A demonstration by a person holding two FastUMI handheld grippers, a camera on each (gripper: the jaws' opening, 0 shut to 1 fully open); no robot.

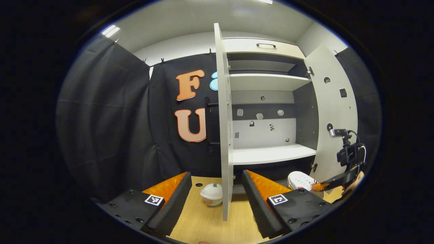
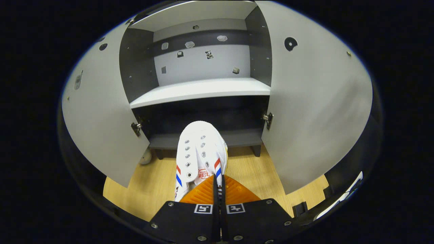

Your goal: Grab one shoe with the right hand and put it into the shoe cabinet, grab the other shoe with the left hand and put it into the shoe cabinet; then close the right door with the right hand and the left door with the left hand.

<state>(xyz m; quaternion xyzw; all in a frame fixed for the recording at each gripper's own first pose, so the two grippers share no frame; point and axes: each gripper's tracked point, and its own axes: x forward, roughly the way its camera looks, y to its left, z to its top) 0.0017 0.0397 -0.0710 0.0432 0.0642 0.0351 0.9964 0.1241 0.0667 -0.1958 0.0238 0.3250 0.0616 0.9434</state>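
My right gripper (image 2: 218, 178) is shut on the rim of a white shoe (image 2: 200, 152) with red and blue stripes. The shoe's toe points at the cabinet's dark bottom compartment (image 2: 203, 118). In the left gripper view the same shoe (image 1: 301, 180) hangs from the right gripper (image 1: 322, 186) low in front of the cabinet (image 1: 271, 154). My left gripper (image 1: 217, 174) is open, with nothing between its fingers. The other white shoe (image 1: 212, 195) lies on the wooden floor beyond it, left of the left door (image 1: 223, 135). It also peeks out behind that door (image 2: 146, 156).
Both cabinet doors stand wide open: the left door (image 2: 98, 118) and the right door (image 2: 315, 112), also seen at the far right (image 1: 334, 112). A white shelf (image 2: 200, 91) spans the cabinet above the bottom compartment. Black cloth (image 1: 112, 118) walls off the left side.
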